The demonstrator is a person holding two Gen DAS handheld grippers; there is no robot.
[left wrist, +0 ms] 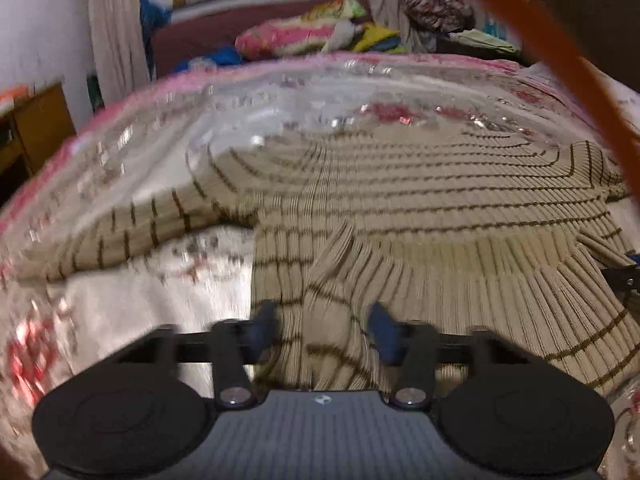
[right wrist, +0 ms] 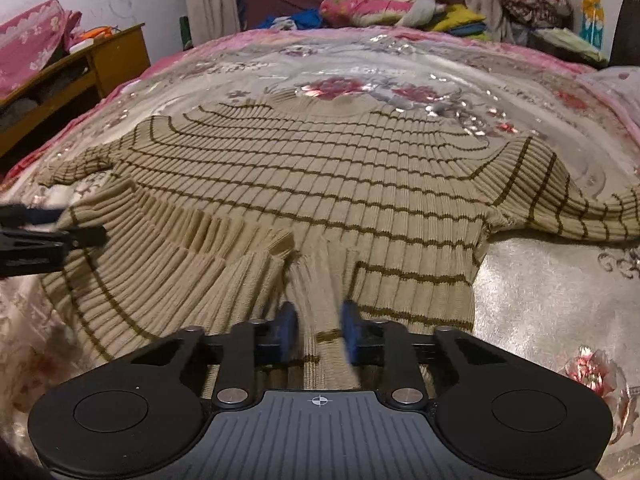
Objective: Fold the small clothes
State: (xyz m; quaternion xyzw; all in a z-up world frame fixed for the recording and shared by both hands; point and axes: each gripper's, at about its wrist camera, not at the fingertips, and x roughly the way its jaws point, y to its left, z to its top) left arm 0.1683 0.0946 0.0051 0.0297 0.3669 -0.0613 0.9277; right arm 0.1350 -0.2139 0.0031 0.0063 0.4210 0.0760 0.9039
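A beige ribbed sweater (left wrist: 400,184) with thin brown stripes lies spread on the bed, sleeves out to both sides; it also shows in the right wrist view (right wrist: 320,176). My left gripper (left wrist: 324,330) holds a bunched fold of the sweater's hem between its blue pads. My right gripper (right wrist: 318,330) is shut on another raised fold of the hem. The left gripper also shows at the left edge of the right wrist view (right wrist: 44,226), at the sweater's lower corner. The left wrist view is blurred.
The bed has a shiny floral cover (right wrist: 540,280) with a pink border. Pillows and piled clothes (right wrist: 392,4) lie at the headboard. A wooden cabinet (right wrist: 80,76) stands to the left. An orange cord (left wrist: 560,60) crosses the left wrist view.
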